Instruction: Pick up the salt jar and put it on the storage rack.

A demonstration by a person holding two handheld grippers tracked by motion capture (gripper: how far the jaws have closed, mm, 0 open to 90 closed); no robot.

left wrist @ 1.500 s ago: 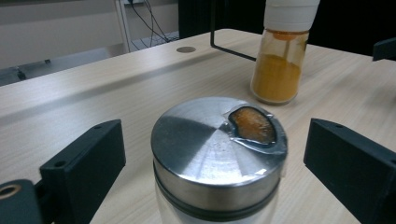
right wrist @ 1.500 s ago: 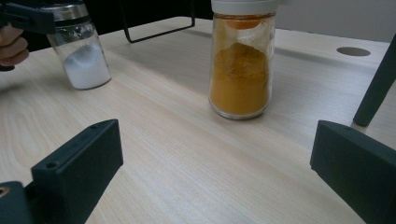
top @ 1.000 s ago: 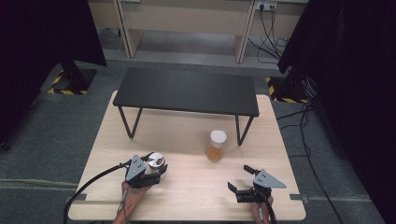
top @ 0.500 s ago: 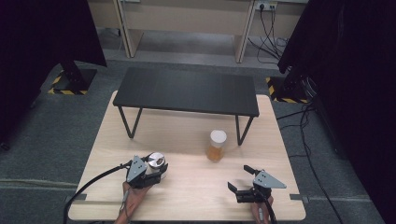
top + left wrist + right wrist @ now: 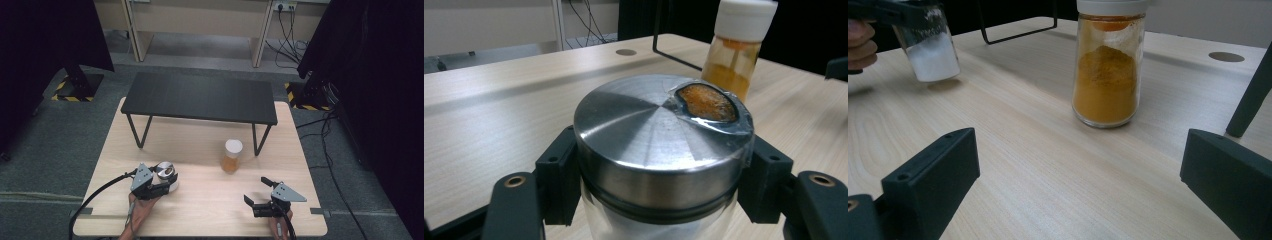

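1. The left hand-held gripper [image 5: 167,186] is clamped on a glass jar [image 5: 165,173] with a steel lid [image 5: 659,125]; in the left gripper view the two black jaws press on the jar just under the lid, one on each side. Its jaws have just been closing, with the jar between them.
2. The jar holds white powder and stands upright, near the front left of the desk [image 5: 200,150]. Whether its base rests on the wood or hangs just above it I cannot tell.
3. The right hand-held gripper [image 5: 257,193] stands wide open with nothing between the jaws, at the front right of the desk.
4. A second jar, the spice jar [image 5: 232,156] of orange powder with a white cap, stands upright ahead of the right hand-held gripper, nearer to it than to the left one.
5. Behind both jars is a low black shelf [image 5: 200,97]. From the held jar it lies straight ahead and higher, so my guess is the coming move calls for a lift up and forward, keeping the jar's long axis vertical.
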